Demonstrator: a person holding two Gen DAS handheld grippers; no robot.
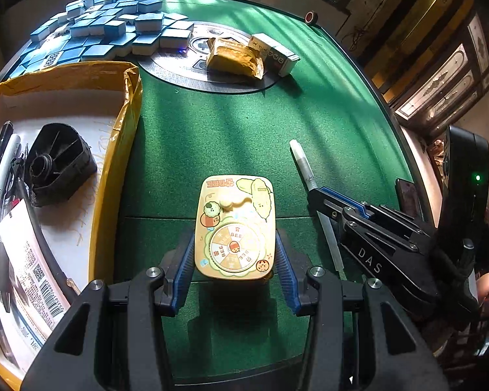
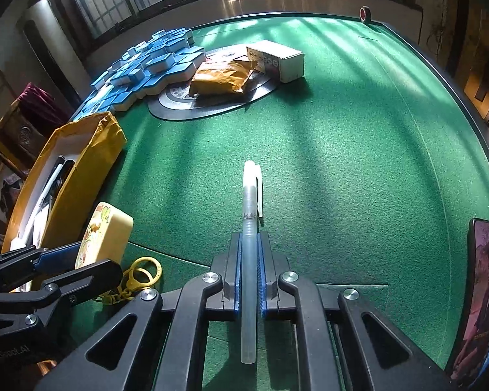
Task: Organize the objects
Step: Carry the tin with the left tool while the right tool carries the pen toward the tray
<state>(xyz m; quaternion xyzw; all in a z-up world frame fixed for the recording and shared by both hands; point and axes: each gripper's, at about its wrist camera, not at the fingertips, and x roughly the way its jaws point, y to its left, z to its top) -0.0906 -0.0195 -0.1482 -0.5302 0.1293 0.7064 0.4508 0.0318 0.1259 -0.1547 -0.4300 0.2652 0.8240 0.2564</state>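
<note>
So both grippers are busy over the green felt table [image 1: 231,123]. The left gripper [image 1: 234,260] has its 2 blue-padded fingers [image 1: 185,260] pinched onto the sides of a yellow cartoon case [image 1: 234,224] with a spinner wheel printed on it, jaws set about as wide as the case. In the right wrist view that same case [image 2: 106,234] shows at 8 o'clock, tipped up on edge in the left gripper, with a yellow keyring clip [image 2: 140,277] dangling just under it.

The right gripper [image 2: 249,267] is clamped narrow on a translucent pen [image 2: 249,244] with a white cap, the cap end poking forward toward 12 o'clock over the felt. From the left wrist view the pen [image 1: 304,166] sits at 3 o'clock of the case.

At 9 o'clock in the left view there's an open cardboard box [image 1: 120,123] with yellow tape on its walls, holding a black plastic part [image 1: 58,163], some pens [image 1: 3,159] and a labelled packet [image 1: 32,260]. Up at 11 o'clock is a heap of blue mahjong tiles [image 1: 114,26]. Near 12 o'clock a crumpled yellow package [image 1: 234,57] and a small white carton [image 1: 274,53] lie on the table's round centre plate [image 1: 179,75]. A phone [image 2: 482,293] stands at 4 o'clock in the right view, and something small and red, maybe a tape roll [image 2: 364,13], is at the far rim.
</note>
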